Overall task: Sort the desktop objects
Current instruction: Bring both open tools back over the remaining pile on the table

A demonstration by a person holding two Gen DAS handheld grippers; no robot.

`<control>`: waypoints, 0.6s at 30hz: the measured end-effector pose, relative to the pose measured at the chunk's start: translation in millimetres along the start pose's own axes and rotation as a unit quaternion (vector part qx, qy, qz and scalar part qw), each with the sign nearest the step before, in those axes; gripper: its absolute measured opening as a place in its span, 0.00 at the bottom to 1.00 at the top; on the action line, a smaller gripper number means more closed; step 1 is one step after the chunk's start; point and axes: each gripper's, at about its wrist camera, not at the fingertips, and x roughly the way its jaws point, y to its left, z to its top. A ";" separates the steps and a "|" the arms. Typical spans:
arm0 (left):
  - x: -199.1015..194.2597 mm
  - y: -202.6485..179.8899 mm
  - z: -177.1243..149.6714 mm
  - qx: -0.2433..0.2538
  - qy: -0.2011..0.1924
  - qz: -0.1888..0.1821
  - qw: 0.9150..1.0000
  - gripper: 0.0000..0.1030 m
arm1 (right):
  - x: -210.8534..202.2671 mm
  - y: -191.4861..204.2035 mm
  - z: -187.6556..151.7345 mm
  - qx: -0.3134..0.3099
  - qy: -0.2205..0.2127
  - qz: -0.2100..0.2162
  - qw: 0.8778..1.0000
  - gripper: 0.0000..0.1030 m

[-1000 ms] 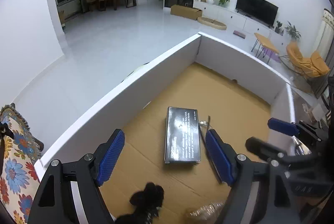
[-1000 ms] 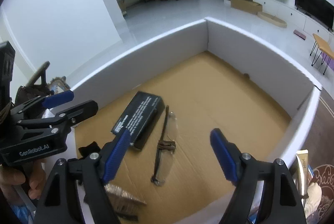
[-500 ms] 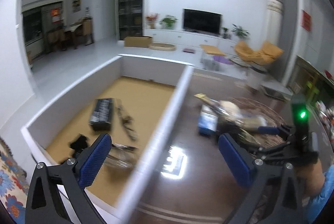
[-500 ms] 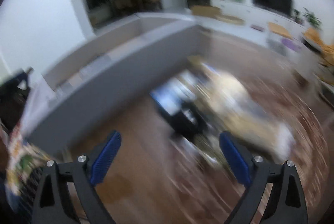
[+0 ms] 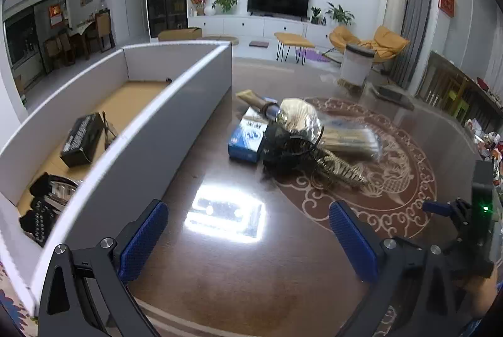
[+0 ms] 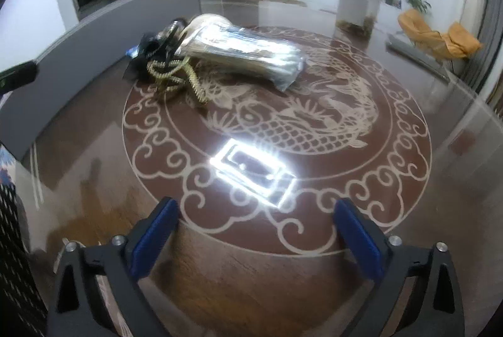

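Hovering nearest, left gripper (image 5: 248, 236) and right gripper (image 6: 256, 234), fingers having just been opening wide, gripping nothing, likely readying for a pick. Gleaming beneath them, bare counter (image 5: 220, 283). Lying farther, just right of the box (image 5: 132, 167), the unsorted pile: blue carton (image 5: 246, 139), gold coil (image 6: 176, 76), foil bag (image 6: 248, 54). Resting already inside the box, far left, black case (image 5: 81, 140).

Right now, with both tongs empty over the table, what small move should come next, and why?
Probably bring the right tongs forward to the shiny packet: it lies on top of the pile outside the box, and both the right and left tongs are open and hold nothing.
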 end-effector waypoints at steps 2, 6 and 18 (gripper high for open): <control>9.2 0.6 -3.6 -0.001 0.008 0.003 1.000 1.00 | 1.9 1.5 1.2 -0.001 0.000 0.002 1.000 1.00; 29.7 0.7 -12.7 -0.004 0.024 0.008 1.000 1.00 | 2.0 0.8 1.9 -0.001 0.000 0.002 1.000 1.00; 67.7 8.0 -33.3 -0.022 0.088 0.001 0.996 1.00 | 2.1 1.4 1.4 -0.001 0.000 0.002 1.000 1.00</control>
